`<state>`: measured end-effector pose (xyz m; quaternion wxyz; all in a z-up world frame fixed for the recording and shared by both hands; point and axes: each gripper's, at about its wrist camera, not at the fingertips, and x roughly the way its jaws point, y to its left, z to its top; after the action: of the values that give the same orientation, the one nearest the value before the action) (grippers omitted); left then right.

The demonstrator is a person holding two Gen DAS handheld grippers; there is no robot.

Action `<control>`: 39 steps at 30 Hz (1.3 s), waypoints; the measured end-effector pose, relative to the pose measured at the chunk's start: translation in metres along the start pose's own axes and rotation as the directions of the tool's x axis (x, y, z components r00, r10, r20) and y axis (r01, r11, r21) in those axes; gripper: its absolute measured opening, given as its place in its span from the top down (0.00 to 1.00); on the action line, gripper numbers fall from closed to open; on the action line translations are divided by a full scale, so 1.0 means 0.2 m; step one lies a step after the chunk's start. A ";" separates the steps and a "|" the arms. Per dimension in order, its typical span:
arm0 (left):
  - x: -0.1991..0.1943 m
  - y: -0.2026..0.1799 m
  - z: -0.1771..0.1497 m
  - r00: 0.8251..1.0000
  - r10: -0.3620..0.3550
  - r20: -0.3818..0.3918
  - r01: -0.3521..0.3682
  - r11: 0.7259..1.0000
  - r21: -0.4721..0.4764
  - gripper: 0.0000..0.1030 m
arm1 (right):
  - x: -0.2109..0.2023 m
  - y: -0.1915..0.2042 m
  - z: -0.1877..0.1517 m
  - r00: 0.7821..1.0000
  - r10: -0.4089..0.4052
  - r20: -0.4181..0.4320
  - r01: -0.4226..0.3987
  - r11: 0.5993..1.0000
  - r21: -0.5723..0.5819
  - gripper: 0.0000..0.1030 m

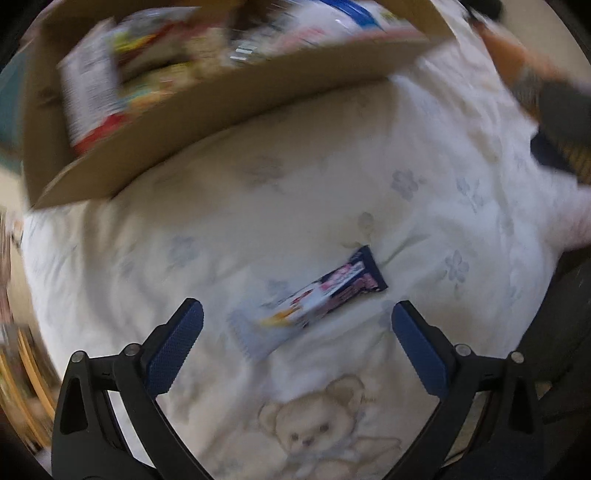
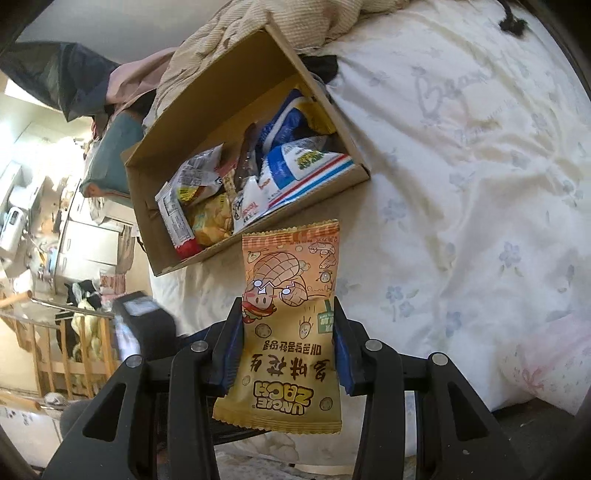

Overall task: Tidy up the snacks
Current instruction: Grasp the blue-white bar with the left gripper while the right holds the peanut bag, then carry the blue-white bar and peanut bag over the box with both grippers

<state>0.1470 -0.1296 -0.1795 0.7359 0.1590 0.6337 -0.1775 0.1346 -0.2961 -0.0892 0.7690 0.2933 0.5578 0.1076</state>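
Note:
My left gripper point(image 1: 297, 314) is open above the white bedspread, with a dark blue and white snack bar point(image 1: 325, 295) lying flat between and just beyond its fingers. My right gripper point(image 2: 288, 314) is shut on an orange peanut snack packet point(image 2: 288, 321), held upright above the bed. A cardboard box point(image 2: 207, 122) filled with several snack packets sits on the bed beyond it; it also shows blurred at the top of the left wrist view point(image 1: 236, 99). The other gripper shows at the lower left of the right wrist view point(image 2: 144, 325).
The white floral bedspread point(image 2: 461, 184) with a bear print point(image 1: 314, 432) covers the bed. Rumpled blankets and clothes point(image 2: 258, 22) lie behind the box. The bed's edge and a cluttered room with a wooden rail point(image 2: 66, 350) lie to the left.

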 end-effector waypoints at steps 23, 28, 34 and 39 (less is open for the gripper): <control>-0.24 0.17 -0.09 0.986 -0.111 0.123 0.133 0.973 -0.187 0.87 | 0.04 0.05 -0.02 1.000 -0.025 -0.008 0.025 0.999 -0.030 0.58; -0.41 0.25 -0.14 0.967 -0.108 0.232 0.159 0.963 -0.216 0.87 | 0.01 0.05 -0.02 1.000 -0.022 0.011 0.022 0.999 -0.032 0.58; -0.75 0.28 -0.22 0.884 -0.084 0.460 0.185 0.966 -0.179 0.87 | -0.08 0.09 -0.04 0.996 0.065 0.067 -0.061 0.996 -0.060 0.58; -0.89 0.38 -0.23 0.859 -0.019 0.511 0.179 0.947 -0.266 0.87 | -0.17 0.14 -0.02 0.980 0.147 0.131 -0.136 0.987 -0.090 0.58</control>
<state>0.1181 -0.0310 -0.0090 0.8805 -0.0408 0.4475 -0.1512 0.1228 -0.2886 -0.0467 0.8072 0.3076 0.4764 0.1640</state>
